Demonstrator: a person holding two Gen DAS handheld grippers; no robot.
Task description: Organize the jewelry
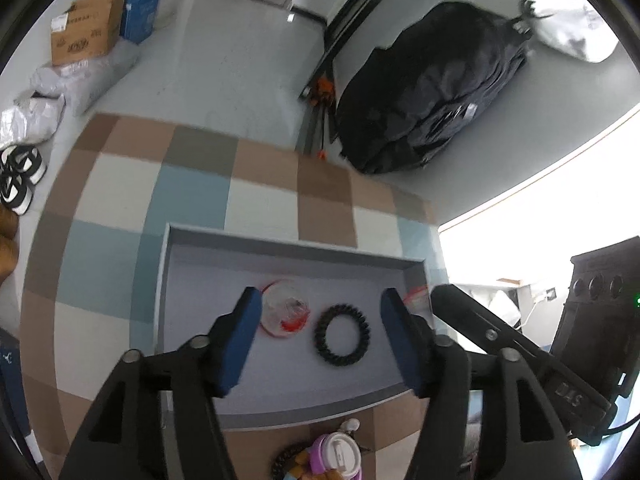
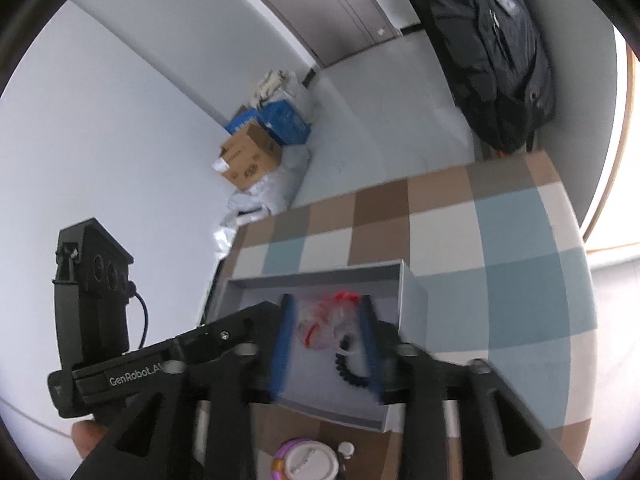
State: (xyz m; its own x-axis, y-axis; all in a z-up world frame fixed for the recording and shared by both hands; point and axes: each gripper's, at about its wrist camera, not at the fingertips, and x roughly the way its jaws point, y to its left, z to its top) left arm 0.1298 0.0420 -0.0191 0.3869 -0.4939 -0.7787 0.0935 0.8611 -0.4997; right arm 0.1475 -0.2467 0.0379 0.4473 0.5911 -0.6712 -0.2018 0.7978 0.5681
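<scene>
- A shallow grey tray (image 1: pixel 168 280) is sitting on a table covered with a checked cloth (image 1: pixel 192 196) in brown, blue and cream squares.
- The left gripper (image 1: pixel 320 308) is hanging over the tray with its blue-padded jaws spread wide apart and nothing between the pads.
- A black coiled ring (image 1: pixel 342 336), like a spiral hair tie or bracelet, is lying flat on the tray floor between the left gripper's two fingers, touching neither.
- A clear plastic bag with red trim (image 1: pixel 285 312) is lying just beside the ring, toward the tray's left side and close to the left finger.
- The right gripper (image 2: pixel 326 330) is reaching into the tray from the right edge; in the left wrist view its black body (image 1: pixel 500 340) is crossing the tray's right rim.
- In the right wrist view, a crumpled clear bag with red bits (image 2: pixel 324 322) is sitting between the right gripper's blue pads; the jaws are standing apart and I cannot tell whether they are pinching it.
- The black ring (image 2: pixel 350 372) is showing below that bag in the right wrist view.
- A purple and white round thing (image 1: pixel 340 456) is lying on the cloth just past the tray's near edge.
- Cardboard boxes (image 1: pixel 86 28) and a dark bag (image 1: pixel 432 92) are sitting on the floor beyond the table.
</scene>
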